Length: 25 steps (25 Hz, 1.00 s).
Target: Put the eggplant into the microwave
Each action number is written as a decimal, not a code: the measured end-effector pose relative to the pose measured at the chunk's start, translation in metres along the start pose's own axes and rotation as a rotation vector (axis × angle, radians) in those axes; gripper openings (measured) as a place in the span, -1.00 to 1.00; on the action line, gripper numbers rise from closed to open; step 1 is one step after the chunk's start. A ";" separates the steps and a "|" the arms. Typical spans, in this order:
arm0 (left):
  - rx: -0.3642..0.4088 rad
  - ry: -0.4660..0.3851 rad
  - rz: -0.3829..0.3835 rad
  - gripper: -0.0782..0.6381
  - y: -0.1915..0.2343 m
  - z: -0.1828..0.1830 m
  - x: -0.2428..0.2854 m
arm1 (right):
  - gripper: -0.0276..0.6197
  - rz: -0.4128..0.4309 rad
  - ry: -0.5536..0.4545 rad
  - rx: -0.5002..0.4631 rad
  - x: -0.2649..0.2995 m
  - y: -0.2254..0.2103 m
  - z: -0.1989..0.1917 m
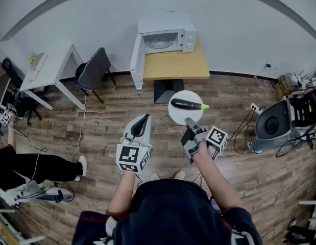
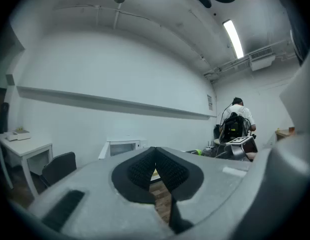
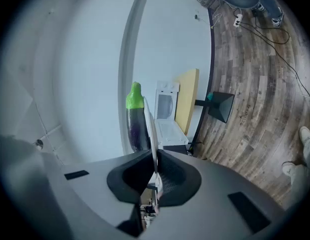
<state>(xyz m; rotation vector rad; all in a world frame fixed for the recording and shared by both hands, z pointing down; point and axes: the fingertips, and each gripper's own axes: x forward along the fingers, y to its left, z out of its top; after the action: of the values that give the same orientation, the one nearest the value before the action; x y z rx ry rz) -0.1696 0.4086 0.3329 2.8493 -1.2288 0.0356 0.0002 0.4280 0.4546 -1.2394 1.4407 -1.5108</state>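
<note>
The wooden counter stands by the wall and carries the white microwave, whose door is open to the left. Nearer the person, the left tool has its jaws pressed together with nothing between them. The right tool pinches the rim of a white plate. The dark eggplant lies on this plate, well apart from the microwave.

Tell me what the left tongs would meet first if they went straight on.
Probably the wooden table or the microwave on it; the way there looks free, but depth is unclear.
</note>
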 end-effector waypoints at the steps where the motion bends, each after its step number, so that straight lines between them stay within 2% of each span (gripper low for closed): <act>1: 0.000 0.001 0.000 -0.74 0.000 0.000 0.001 | -0.84 0.001 0.004 0.006 0.000 0.000 0.000; 12: 0.003 0.007 0.009 -0.74 -0.001 -0.001 0.006 | -0.83 0.018 0.013 0.081 0.002 -0.006 0.002; 25: 0.018 0.016 0.053 -0.74 -0.033 -0.010 0.021 | -0.83 0.043 0.073 0.081 -0.004 -0.017 0.027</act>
<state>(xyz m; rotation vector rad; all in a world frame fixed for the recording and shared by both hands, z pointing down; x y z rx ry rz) -0.1309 0.4162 0.3432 2.8251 -1.3075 0.0715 0.0292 0.4260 0.4682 -1.1087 1.4293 -1.5831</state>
